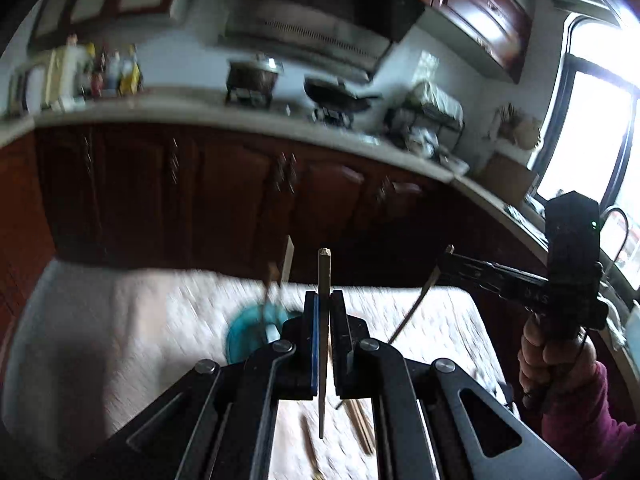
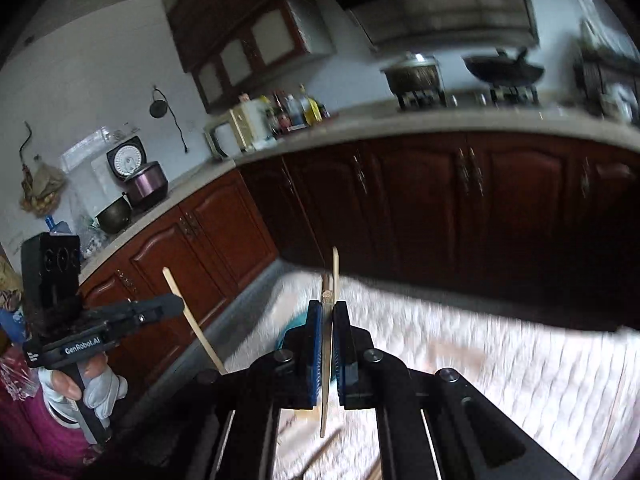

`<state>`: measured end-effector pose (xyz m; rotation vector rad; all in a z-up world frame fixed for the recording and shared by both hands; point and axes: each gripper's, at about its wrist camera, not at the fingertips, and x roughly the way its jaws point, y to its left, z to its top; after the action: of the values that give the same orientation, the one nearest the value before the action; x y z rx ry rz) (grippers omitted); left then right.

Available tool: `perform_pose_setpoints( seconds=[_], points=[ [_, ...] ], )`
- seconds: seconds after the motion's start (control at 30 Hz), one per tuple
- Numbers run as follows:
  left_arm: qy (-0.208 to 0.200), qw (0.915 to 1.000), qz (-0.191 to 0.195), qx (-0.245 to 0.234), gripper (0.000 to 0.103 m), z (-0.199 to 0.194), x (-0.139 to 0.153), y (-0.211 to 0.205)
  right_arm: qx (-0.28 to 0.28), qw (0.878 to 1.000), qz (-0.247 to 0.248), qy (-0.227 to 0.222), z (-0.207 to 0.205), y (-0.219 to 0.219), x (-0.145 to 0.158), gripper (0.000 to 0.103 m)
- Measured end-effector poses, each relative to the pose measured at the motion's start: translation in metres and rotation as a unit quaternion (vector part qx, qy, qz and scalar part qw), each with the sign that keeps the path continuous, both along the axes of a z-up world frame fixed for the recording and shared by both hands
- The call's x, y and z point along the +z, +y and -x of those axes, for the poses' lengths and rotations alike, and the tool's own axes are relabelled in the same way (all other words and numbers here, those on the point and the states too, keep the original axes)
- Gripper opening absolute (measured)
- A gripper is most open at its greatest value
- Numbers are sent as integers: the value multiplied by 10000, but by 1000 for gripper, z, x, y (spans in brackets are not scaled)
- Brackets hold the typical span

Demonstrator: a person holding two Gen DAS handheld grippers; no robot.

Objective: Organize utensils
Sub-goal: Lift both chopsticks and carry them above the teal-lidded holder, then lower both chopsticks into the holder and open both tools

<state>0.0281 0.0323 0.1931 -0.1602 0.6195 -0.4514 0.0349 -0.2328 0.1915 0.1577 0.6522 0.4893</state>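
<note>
In the left wrist view my left gripper (image 1: 324, 298) is shut on a wooden chopstick (image 1: 322, 360) that stands upright between its pads. My right gripper (image 1: 443, 259) is at the right, shut on a thin chopstick (image 1: 416, 304) that slants down. A teal holder (image 1: 244, 336) with two chopsticks (image 1: 276, 280) in it sits blurred on the white cloth, left of my left fingers. In the right wrist view my right gripper (image 2: 328, 304) clamps its chopstick (image 2: 326, 360). My left gripper (image 2: 178, 303) holds a pale chopstick (image 2: 192, 320) at the far left. The holder (image 2: 296, 322) is mostly hidden.
A white quilted cloth (image 1: 120, 340) covers the table, with several loose chopsticks (image 1: 362, 426) lying near its front. Beyond it run dark red cabinets (image 1: 224, 192) under a pale counter with a pot (image 1: 252, 76), a wok (image 1: 336, 94) and bottles (image 1: 116, 72). A bright window (image 1: 592, 120) is at the right.
</note>
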Motion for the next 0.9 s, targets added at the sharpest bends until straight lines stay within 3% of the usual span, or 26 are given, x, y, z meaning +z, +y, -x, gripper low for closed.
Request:
perform_pose_setpoints(
  seconds=[0.17, 0.27, 0.5, 0.9],
  points=[
    [-371, 9975, -236, 552, 5, -33, 13, 16, -4, 9995, 151, -284, -29, 25, 22, 7],
    [-249, 9968, -316, 697, 5, -60, 0, 18, -76, 9988, 327, -347, -47, 40, 23, 7],
    [-141, 9932, -671, 944, 5, -89, -40, 9, -178, 9985, 468, -231, -80, 52, -4, 7],
    [464, 9923, -780, 838, 5, -98, -97, 2, 22, 9974, 573, 434, -105, 65, -72, 7]
  ],
)
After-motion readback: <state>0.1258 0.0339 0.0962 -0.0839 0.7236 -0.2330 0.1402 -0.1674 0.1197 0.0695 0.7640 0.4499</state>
